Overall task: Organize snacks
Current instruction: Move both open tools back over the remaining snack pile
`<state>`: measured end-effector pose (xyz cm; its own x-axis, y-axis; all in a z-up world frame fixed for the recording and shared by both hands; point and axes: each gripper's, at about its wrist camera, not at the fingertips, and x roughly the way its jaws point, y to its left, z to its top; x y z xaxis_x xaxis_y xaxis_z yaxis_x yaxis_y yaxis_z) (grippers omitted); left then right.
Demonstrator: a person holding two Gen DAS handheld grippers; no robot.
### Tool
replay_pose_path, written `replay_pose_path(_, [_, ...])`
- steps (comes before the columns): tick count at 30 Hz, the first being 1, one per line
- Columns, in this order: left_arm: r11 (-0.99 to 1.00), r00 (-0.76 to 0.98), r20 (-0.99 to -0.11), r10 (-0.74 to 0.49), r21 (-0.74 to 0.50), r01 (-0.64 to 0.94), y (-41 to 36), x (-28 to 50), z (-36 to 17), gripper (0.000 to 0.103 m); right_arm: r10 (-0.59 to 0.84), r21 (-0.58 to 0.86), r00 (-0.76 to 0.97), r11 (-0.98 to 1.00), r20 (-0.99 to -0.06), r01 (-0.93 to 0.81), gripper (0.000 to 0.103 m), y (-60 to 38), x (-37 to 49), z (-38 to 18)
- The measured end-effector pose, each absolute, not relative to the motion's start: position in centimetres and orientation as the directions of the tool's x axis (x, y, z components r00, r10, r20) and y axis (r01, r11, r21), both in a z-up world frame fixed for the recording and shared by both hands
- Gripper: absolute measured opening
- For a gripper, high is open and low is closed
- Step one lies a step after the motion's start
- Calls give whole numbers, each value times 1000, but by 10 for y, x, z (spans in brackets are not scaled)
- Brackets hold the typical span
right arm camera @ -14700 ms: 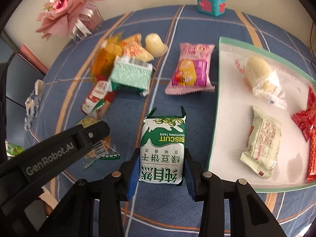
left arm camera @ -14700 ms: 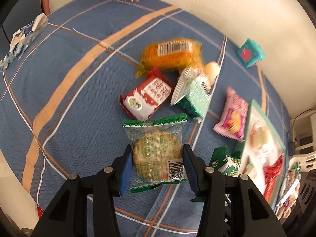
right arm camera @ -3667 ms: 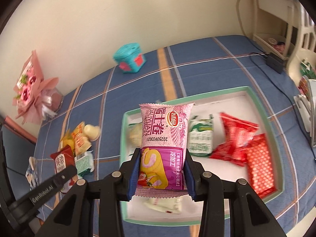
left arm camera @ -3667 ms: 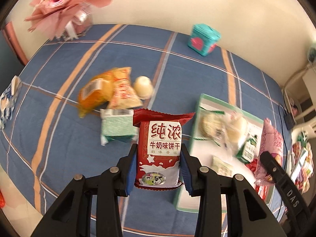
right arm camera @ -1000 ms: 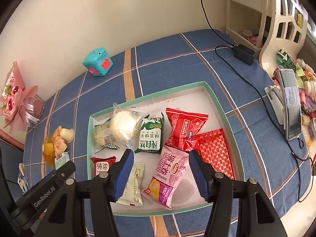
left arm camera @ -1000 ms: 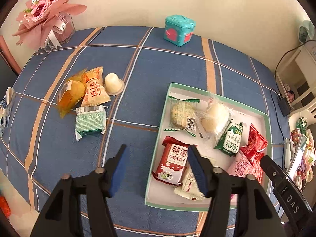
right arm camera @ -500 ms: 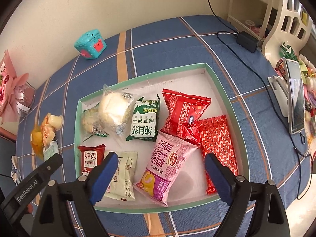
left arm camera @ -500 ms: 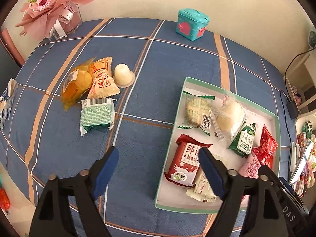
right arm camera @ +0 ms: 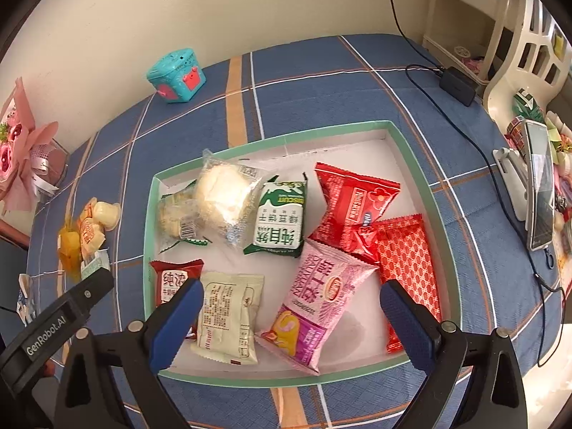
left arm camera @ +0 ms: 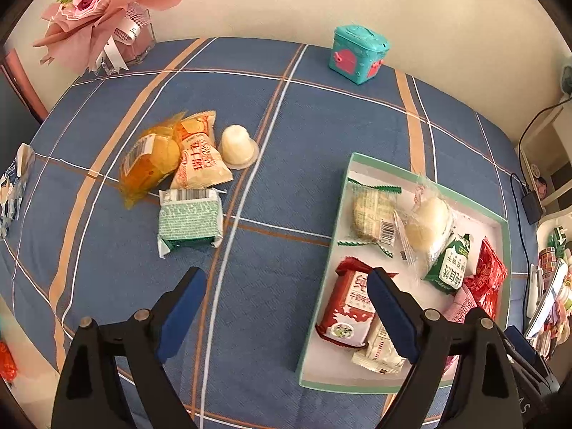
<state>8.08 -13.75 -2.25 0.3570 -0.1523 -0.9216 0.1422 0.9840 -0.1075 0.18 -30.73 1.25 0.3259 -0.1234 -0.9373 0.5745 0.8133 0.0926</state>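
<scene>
A white tray with a green rim [left arm camera: 323,307] [right arm camera: 271,139] holds several snack packets. Among them are a red milk-biscuit packet [left arm camera: 348,304] [right arm camera: 173,279] and a pink packet [right arm camera: 318,300]. My left gripper [left arm camera: 285,279] hangs over the blue cloth at the tray's left edge, jaws opening, nothing between them. My right gripper [right arm camera: 291,287] hovers over the tray, jaws opening wide; the pink packet lies below, untouched. Loose on the cloth to the left lie a green packet [left arm camera: 189,218], an orange packet [left arm camera: 150,161], an orange-and-white packet [left arm camera: 198,153] and a jelly cup [left arm camera: 236,144].
A teal toy box [left arm camera: 357,53] and a pink bouquet [left arm camera: 103,10] stand by the far wall. A phone on a stand [right arm camera: 536,178], a black adapter with its cable [right arm camera: 457,85] and a white rack crowd the right side.
Both grippers' jaws have spread much wider. The left view has drifted left, toward the loose snacks. The red and pink packets stay lying in the tray.
</scene>
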Motion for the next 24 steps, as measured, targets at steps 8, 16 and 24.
replay_pose_path(8, [990,365,-920,-141,-119,81,-105,94,-22,92,-109,83,315,839,-943,538,101,-280,19,7])
replay_pose_path(16, [994,376,-921,-100,-112,-9,-59,108,-22,92,-94,77,323,874,-942,480,101,-245,39,2])
replay_pose_path(24, [977,417,-904,-94,-164,-136,9,124,-26,94,-58,116,406,913,-912,392,103,-202,60,3])
